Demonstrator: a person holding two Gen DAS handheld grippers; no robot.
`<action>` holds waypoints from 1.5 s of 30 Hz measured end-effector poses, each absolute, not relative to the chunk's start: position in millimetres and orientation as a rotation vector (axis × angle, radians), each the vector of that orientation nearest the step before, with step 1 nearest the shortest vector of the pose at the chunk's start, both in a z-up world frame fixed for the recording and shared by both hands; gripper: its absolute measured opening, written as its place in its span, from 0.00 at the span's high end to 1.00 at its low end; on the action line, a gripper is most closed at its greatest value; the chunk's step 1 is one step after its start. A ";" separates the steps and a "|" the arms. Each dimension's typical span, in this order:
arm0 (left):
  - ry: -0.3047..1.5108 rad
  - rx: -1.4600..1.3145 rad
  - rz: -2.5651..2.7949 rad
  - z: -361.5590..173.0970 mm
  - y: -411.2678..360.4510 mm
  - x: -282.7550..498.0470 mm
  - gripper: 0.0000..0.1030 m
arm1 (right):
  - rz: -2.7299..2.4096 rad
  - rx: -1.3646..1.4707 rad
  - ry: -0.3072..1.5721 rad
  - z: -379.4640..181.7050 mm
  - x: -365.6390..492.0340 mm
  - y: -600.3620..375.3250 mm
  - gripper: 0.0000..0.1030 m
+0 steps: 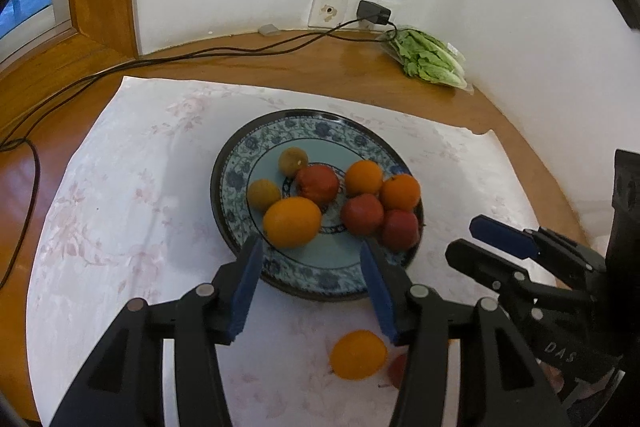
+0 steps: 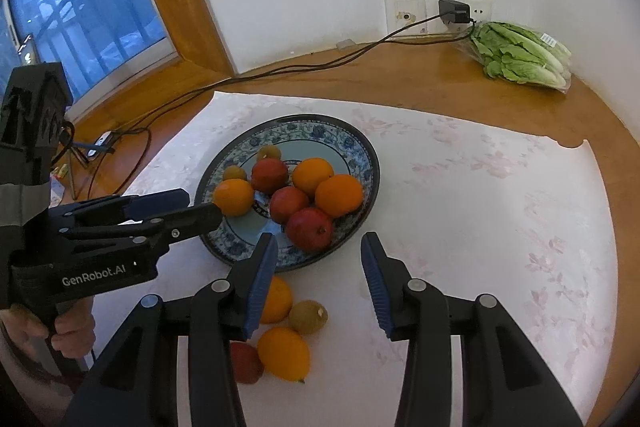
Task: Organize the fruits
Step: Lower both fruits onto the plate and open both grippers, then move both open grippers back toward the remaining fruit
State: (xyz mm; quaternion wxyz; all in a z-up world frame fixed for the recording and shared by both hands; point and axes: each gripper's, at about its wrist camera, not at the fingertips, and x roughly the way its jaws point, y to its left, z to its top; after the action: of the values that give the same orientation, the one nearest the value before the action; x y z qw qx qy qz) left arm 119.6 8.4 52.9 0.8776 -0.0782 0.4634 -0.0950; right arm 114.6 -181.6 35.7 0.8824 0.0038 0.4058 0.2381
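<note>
A wooden table (image 2: 400, 83) in a white-walled corner carries a pale floral cloth (image 2: 480, 207). My left gripper (image 1: 312, 251) has its jaws apart with nothing between them; the right gripper (image 2: 318, 247) stands likewise. Just ahead of both sits the blue patterned plate (image 2: 360, 147) with eight fruits; the large orange (image 1: 292, 221), nearest my left fingers, lies long axis crosswise. Below the right gripper, four loose fruits (image 2: 284, 353) lie on the cloth, two half hidden behind its left finger. Beyond, bagged lettuce (image 2: 520, 55) lies against the wall.
</note>
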 end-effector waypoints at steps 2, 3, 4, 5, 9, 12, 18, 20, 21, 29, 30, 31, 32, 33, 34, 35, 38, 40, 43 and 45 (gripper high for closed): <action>0.963 -0.163 -0.203 57.0 8.0 113.3 0.48 | 0.496 0.005 0.841 38.6 109.1 -186.0 0.57; 0.963 -0.164 -0.205 58.5 7.9 110.7 0.48 | 0.497 0.004 0.839 39.9 106.2 -188.3 0.57; 0.962 -0.163 -0.207 60.1 7.5 107.6 0.48 | 0.498 0.005 0.839 41.1 103.1 -190.9 0.57; 0.963 -0.161 -0.210 61.8 6.8 104.0 0.48 | 0.501 0.007 0.839 42.5 100.4 -193.4 0.57; 0.957 -0.142 -0.231 68.3 2.5 87.7 0.48 | 0.506 0.011 0.837 47.3 88.1 -202.8 0.57; 0.956 -0.125 -0.247 71.9 -1.1 75.2 0.48 | 0.499 -0.001 0.828 52.2 75.4 -212.3 0.57; 0.952 -0.099 -0.289 77.5 -11.6 50.9 0.48 | 0.479 -0.009 0.811 61.7 54.2 -230.9 0.57; 0.957 -0.098 -0.306 78.2 -14.6 44.1 0.47 | 0.481 -0.007 0.809 63.1 46.0 -236.5 0.57; 0.959 -0.099 -0.311 78.1 -15.3 41.6 0.47 | 0.483 -0.009 0.810 62.9 42.1 -237.9 0.57; 0.986 -0.089 -0.326 68.3 -23.2 33.7 0.47 | 0.488 -0.052 0.847 50.7 10.7 -243.9 0.57; 0.989 -0.087 -0.327 66.6 -24.6 33.9 0.47 | 0.489 -0.056 0.853 49.2 7.7 -244.9 0.57; 0.991 -0.084 -0.328 64.4 -26.2 34.2 0.47 | 0.490 -0.061 0.860 47.2 3.9 -246.2 0.57; 0.994 -0.083 -0.331 62.4 -27.8 34.5 0.47 | 0.490 -0.064 0.866 45.9 1.2 -247.4 0.57; 0.997 -0.081 -0.334 60.5 -29.3 34.5 0.47 | 0.490 -0.064 0.871 44.7 -0.6 -248.6 0.57; 1.001 -0.079 -0.337 58.1 -31.4 34.4 0.47 | 0.490 -0.061 0.878 42.9 -3.3 -250.4 0.57; 1.005 -0.075 -0.340 55.5 -33.6 34.5 0.47 | 0.491 -0.056 0.887 40.9 -6.0 -252.0 0.57; 1.014 -0.063 -0.348 48.4 -39.5 34.3 0.47 | 0.492 -0.048 0.902 36.0 -13.9 -254.2 0.57; 1.018 -0.055 -0.351 44.7 -43.1 34.6 0.47 | 0.496 -0.039 0.908 32.5 -19.8 -255.1 0.57; 1.015 -0.034 -0.353 40.0 -48.7 36.1 0.47 | 0.505 -0.024 0.917 27.8 -26.9 -254.5 0.57; 1.017 -0.022 -0.351 36.4 -51.8 38.5 0.47 | 0.511 -0.017 0.925 24.0 -29.8 -254.0 0.57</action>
State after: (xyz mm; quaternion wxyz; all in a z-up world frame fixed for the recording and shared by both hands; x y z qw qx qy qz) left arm 38.5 -51.8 36.4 0.8587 -0.0107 0.4843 -0.1672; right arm -29.8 -254.0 24.0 0.8635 -0.0081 0.4415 0.2439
